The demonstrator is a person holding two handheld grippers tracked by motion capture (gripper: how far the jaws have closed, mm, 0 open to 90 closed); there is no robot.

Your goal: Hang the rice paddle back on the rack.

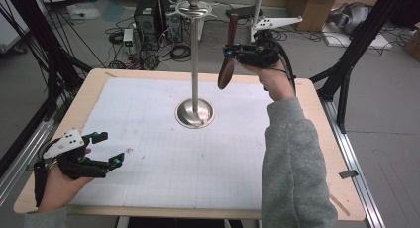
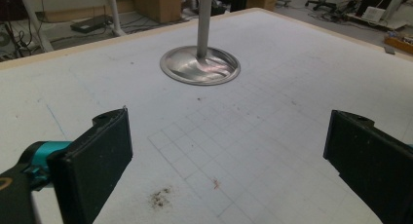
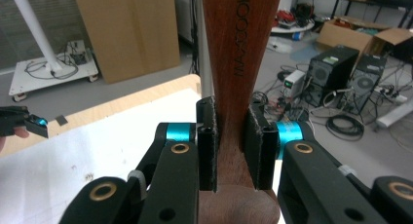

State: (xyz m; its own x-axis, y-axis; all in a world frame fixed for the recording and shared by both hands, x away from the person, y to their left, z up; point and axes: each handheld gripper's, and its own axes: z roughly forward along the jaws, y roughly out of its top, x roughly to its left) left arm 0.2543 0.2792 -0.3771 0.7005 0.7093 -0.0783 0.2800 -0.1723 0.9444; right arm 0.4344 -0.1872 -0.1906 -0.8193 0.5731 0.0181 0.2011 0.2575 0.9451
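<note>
A wooden spoon is being carried toward the metal stand's hooked top

The wooden spoon (image 1: 228, 59) is being held clamped at its neck between the jaws of the right gripper (image 1: 229, 51), handle up and bowl down, well above the table (image 1: 317, 119) near its far edge, just beside the upright post of the metal stand (image 1: 194, 64). The left gripper (image 1: 106, 148) is being kept idle near the near left corner, its jaws wide apart with nothing between them. The hanging step is judged to be in hand: next, the spoon is probably being raised so that its handle end can be brought to the arms at the stand's top; no hole in the handle can be made out.
</note>
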